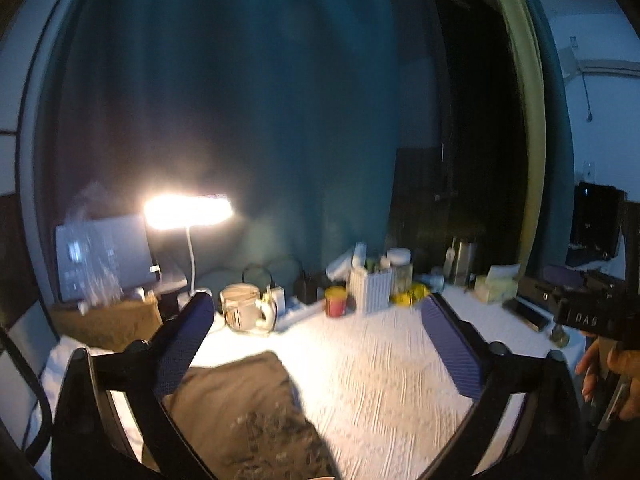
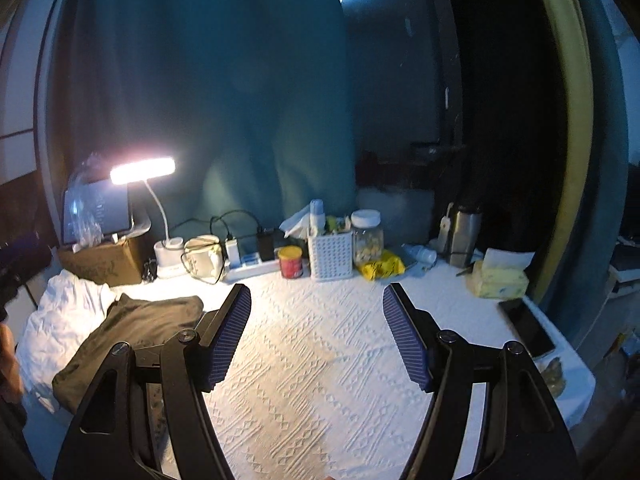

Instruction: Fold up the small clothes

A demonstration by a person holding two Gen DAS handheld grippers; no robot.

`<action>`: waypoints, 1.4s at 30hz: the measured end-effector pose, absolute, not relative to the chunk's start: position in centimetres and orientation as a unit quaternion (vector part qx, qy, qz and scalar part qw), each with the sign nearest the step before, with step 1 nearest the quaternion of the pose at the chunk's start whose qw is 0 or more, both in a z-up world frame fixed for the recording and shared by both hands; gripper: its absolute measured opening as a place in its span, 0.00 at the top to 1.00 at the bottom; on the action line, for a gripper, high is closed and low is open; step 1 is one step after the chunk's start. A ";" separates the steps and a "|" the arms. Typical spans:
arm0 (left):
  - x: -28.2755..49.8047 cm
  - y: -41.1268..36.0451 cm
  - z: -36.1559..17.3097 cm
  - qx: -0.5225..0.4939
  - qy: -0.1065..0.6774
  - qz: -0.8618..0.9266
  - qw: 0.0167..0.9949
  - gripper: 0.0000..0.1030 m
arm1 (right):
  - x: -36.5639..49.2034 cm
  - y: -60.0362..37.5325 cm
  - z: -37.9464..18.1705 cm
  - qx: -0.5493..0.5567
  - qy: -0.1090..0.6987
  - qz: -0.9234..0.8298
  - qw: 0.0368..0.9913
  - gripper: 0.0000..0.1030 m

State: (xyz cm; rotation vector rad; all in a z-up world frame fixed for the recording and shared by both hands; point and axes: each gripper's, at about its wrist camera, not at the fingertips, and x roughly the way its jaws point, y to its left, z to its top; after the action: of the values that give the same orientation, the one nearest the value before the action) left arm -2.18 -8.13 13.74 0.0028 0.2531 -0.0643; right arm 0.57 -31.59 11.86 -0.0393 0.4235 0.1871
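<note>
- left wrist view: left gripper [image 1: 316, 340] spread wide, nothing between the pads, hanging above the white cloth [image 1: 380, 368].
- brown garment [image 1: 244, 412] bunched on the cloth, just below and beside the left pad [image 1: 182, 350], not gripped.
- lamp [image 1: 188, 211] lit at the back; glass mug [image 1: 244, 308] just right of its stem, contents unclear.
- white basket [image 1: 370, 290] further right of the lamp, packed with small upright items too blurred to name; lidded jar [image 1: 400, 268] just behind it, red tin [image 1: 335, 301] in front.
- right gripper's body [image 1: 580, 312] seen at the far right edge, well away from the lamp.
- right wrist view: right gripper [image 2: 316, 336] also fully parted and empty, over bare cloth [image 2: 320, 360].
- garment [image 2: 132, 336] below the lamp [image 2: 143, 170], lying partly on a crumpled white piece [image 2: 64, 312].
- basket [image 2: 330, 256] right of the lamp, holding a white bottle and tissue-like paper; jar [image 2: 366, 238] beside it with pale bits inside; tissue box [image 2: 500, 278] far right, one sheet standing out.
- cardboard box [image 2: 104, 260] under the lamp, clear bag and tablet propped at it.
- step judged: reach before the first grasp; folding not begun.
- next move calls for lowering both tools to the garment's edge, pinching two corners, dragging it flat onto open cloth.
</note>
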 end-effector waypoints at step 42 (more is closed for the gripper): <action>-5.5 -3.3 17.1 -0.014 0.058 0.028 0.998 0.01 | -3.0 -26.2 20.6 -0.069 0.097 0.119 0.986 0.29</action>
State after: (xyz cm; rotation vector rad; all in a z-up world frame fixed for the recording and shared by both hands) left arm -5.47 -3.27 17.07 -0.0277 0.1166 0.0554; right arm -3.04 -26.19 20.59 -0.1389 0.1949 0.2397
